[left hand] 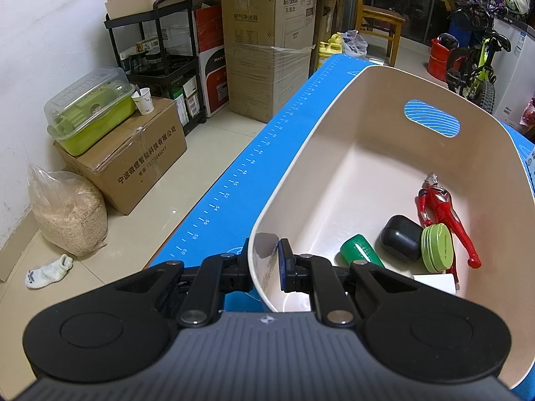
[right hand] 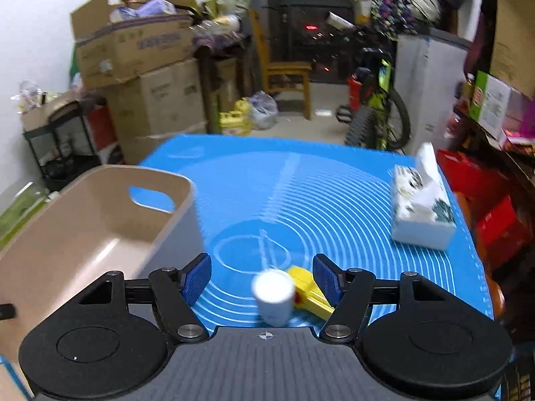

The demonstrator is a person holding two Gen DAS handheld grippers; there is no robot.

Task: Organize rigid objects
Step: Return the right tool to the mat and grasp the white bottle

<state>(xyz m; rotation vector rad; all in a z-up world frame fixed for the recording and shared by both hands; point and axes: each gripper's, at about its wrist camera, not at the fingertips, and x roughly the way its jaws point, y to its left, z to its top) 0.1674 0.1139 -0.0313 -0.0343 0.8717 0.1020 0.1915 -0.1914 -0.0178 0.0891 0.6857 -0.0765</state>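
Blue mat (right hand: 334, 193) covers your desk amid stacked cardboard boxes (left hand: 267, 50). Your left gripper (left hand: 267, 260) clamps the beige bin's (left hand: 334, 117) rim; your right gripper (right hand: 264, 279) gapes over a white cylinder (right hand: 274, 295).

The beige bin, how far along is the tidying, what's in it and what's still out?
Done: the beige bin already holds a red figure, a black case, a green bottle and a green disc. In hand: the left gripper pinches the bin's rim. Left: a white cylinder and yellow toy lie between the right gripper's open jaws.
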